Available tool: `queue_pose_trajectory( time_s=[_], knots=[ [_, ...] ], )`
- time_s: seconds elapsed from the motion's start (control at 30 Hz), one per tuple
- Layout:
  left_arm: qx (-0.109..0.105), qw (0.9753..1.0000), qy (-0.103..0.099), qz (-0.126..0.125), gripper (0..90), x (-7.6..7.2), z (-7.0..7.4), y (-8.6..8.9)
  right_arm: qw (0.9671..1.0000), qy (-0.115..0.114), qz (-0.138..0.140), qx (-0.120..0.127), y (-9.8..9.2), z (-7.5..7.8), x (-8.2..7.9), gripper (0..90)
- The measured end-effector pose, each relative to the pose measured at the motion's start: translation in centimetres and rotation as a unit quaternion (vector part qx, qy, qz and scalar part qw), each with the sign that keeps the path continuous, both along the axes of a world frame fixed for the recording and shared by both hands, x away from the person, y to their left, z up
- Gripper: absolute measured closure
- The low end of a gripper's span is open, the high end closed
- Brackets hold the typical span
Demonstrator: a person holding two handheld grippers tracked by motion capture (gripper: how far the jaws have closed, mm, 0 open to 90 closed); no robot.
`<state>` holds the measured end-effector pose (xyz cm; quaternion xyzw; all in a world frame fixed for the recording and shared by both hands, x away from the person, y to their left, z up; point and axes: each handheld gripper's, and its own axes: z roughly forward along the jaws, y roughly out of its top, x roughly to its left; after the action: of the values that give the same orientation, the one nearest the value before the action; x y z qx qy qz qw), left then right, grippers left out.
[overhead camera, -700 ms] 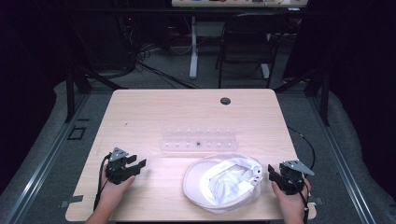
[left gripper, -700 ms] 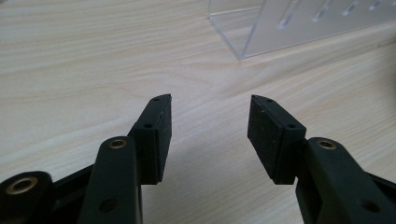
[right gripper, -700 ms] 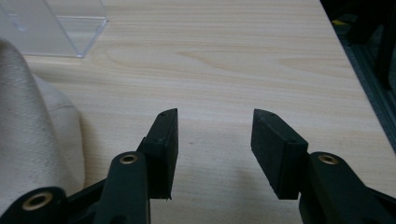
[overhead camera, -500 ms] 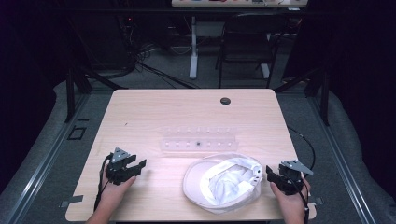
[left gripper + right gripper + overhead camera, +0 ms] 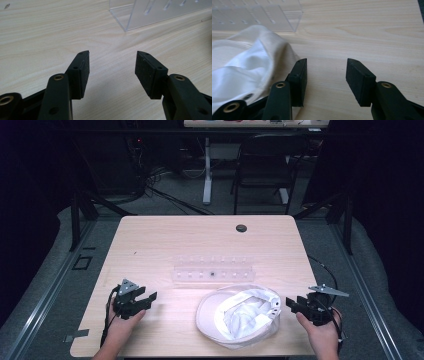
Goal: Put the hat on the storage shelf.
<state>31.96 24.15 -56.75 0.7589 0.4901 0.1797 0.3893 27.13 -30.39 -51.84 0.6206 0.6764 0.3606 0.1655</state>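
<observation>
A white cap (image 5: 239, 316) lies upside down on the wooden table (image 5: 200, 240), near the front edge, right of centre. Behind it stands a clear acrylic rack (image 5: 212, 269). My left gripper (image 5: 148, 299) rests at the front left, open, nothing between its jaws; its own view shows the gripper (image 5: 112, 65) over bare wood with the rack's corner (image 5: 140, 15) ahead. My right gripper (image 5: 290, 304) is open just right of the cap. In the right gripper view the gripper (image 5: 326, 72) has the cap's edge (image 5: 249, 65) beside its left jaw, and the rack (image 5: 257, 15) beyond.
A small black grommet (image 5: 241, 228) sits at the table's far edge. A black chair (image 5: 262, 165) and cables stand on the floor behind the table. Broad bare wood lies left of the rack.
Both grippers have shifted slightly; the right one has edged a little toward the cap. The cap and rack have not moved.
</observation>
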Motion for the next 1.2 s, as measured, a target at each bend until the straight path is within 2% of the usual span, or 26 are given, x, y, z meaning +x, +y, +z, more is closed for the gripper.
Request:
queue_pose_trajectory(
  time_s=[0.17, 0.27, 0.33, 0.43, 0.73, 0.83, 0.93, 1.0, 1.2],
  knots=[
    [0.000, 1.0000, 0.000, -0.001, 45.5, 0.0, 0.0, 0.0, 0.9991, 0.023, 0.025, 0.024, 0.5, 2.0, -0.1, 48.0],
    [0.003, 1.0000, 0.002, -0.004, 45.5, 0.1, -0.1, -0.1, 0.9988, 0.024, 0.031, 0.029, 0.8, 3.0, -0.3, 48.5],
    [0.005, 1.0000, 0.003, -0.004, 45.5, 0.1, -0.2, -0.2, 0.9976, 0.031, 0.039, 0.049, 1.0, 3.4, -0.2, 48.5],
    [0.007, 0.9999, 0.004, -0.007, 45.5, 0.0, -0.1, -0.3, 0.9957, 0.049, 0.046, 0.063, 1.3, 3.4, 0.1, 48.0],
    [0.013, 0.9999, 0.003, -0.007, 45.5, 0.1, -0.3, -0.3, 0.9919, 0.084, 0.062, 0.073, 2.5, 2.3, 0.5, 46.0],
    [0.011, 0.9999, 0.001, -0.007, 45.5, 0.1, -0.2, -0.3, 0.9911, 0.095, 0.064, 0.068, 2.9, 1.6, 0.5, 54.3],
    [0.011, 0.9999, 0.001, -0.007, 45.5, 0.1, -0.2, -0.4, 0.9902, 0.098, 0.069, 0.072, 3.0, 1.4, 0.6, 68.2],
    [0.012, 0.9999, 0.002, -0.007, 45.5, 0.1, -0.3, -0.4, 0.9903, 0.100, 0.071, 0.066, 3.0, 1.5, 0.8, 76.6],
    [0.014, 0.9999, 0.003, -0.007, 45.6, 0.2, -0.3, -0.4, 0.9916, 0.091, 0.071, 0.059, 2.9, 2.5, 1.8, 84.0]
  ],
)
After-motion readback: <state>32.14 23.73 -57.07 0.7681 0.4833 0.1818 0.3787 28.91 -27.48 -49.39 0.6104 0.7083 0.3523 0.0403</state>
